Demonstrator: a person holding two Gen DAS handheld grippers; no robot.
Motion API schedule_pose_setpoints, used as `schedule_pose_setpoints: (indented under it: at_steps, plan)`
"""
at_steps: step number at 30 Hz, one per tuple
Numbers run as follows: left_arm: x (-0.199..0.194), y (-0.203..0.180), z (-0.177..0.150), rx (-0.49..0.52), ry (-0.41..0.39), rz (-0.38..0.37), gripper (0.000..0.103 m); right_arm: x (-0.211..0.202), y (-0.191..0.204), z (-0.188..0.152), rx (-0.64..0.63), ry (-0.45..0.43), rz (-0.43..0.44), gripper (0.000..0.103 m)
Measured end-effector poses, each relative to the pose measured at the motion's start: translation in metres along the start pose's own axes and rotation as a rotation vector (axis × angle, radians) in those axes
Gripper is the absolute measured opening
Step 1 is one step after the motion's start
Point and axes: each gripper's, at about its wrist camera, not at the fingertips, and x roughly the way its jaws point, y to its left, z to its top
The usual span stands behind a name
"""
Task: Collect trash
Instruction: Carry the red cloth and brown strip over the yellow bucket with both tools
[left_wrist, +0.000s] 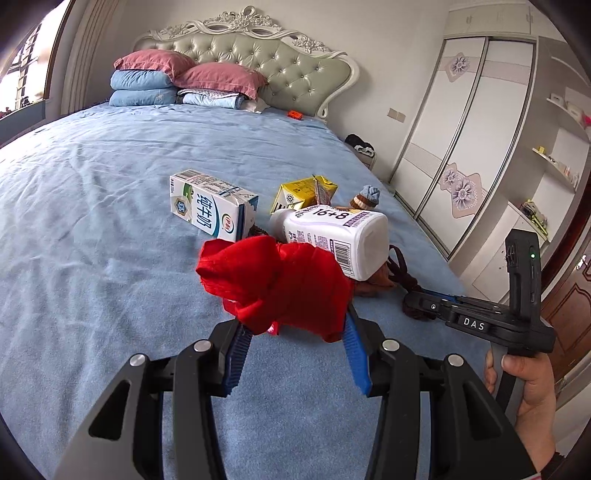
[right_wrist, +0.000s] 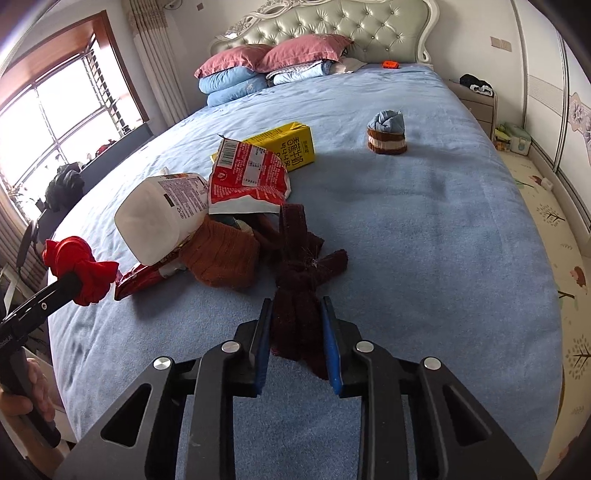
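Note:
On the blue bed (right_wrist: 424, 221), my left gripper (left_wrist: 295, 321) is shut on a bunched red cloth (left_wrist: 273, 284), which shows lifted at the left edge (right_wrist: 79, 269) of the right wrist view. My right gripper (right_wrist: 296, 306) is shut on a dark maroon sock (right_wrist: 299, 273) that lies on the cover. Behind them is a pile: a white plastic bottle (left_wrist: 332, 236) on its side, a white milk carton (left_wrist: 212, 205), a yellow carton (right_wrist: 284, 144), a torn red snack wrapper (right_wrist: 247, 177) and a rust-brown sock (right_wrist: 221, 258). A rolled blue-and-brown sock (right_wrist: 386, 133) stands apart.
Pink and blue pillows (left_wrist: 177, 81) are stacked against the tufted headboard (left_wrist: 258, 51), with a small orange object (right_wrist: 389, 64) near them. A nightstand (right_wrist: 476, 103) and sliding wardrobe (left_wrist: 461, 147) stand right of the bed, a window (right_wrist: 55, 122) left. A patterned mat (right_wrist: 554, 240) covers the floor.

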Motion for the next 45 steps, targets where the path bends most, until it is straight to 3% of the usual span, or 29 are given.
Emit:
schedule_pose_setpoints:
  at_steps: [8, 16, 23, 31, 40, 45]
  plan:
    - [0.006, -0.031, -0.018, 0.014, 0.058, -0.067, 0.047, -0.028, -0.012, -0.014, 0.055, -0.06, 0.073, 0.02]
    - [0.026, -0.087, -0.031, 0.058, 0.115, -0.143, 0.047, -0.084, -0.031, -0.04, 0.104, -0.172, 0.133, 0.02]
    - [0.057, -0.154, -0.037, 0.128, 0.174, -0.219, 0.047, -0.126, -0.069, -0.061, 0.107, -0.232, 0.067, 0.02]
    - [0.095, -0.248, -0.042, 0.263, 0.243, -0.303, 0.047, -0.158, -0.141, -0.092, 0.218, -0.281, -0.044, 0.02]
    - [0.153, -0.343, -0.054, 0.371, 0.362, -0.393, 0.047, -0.188, -0.225, -0.124, 0.332, -0.276, -0.171, 0.02]
    - [0.19, -0.381, -0.064, 0.41, 0.44, -0.391, 0.047, -0.195, -0.264, -0.142, 0.38, -0.257, -0.226, 0.021]
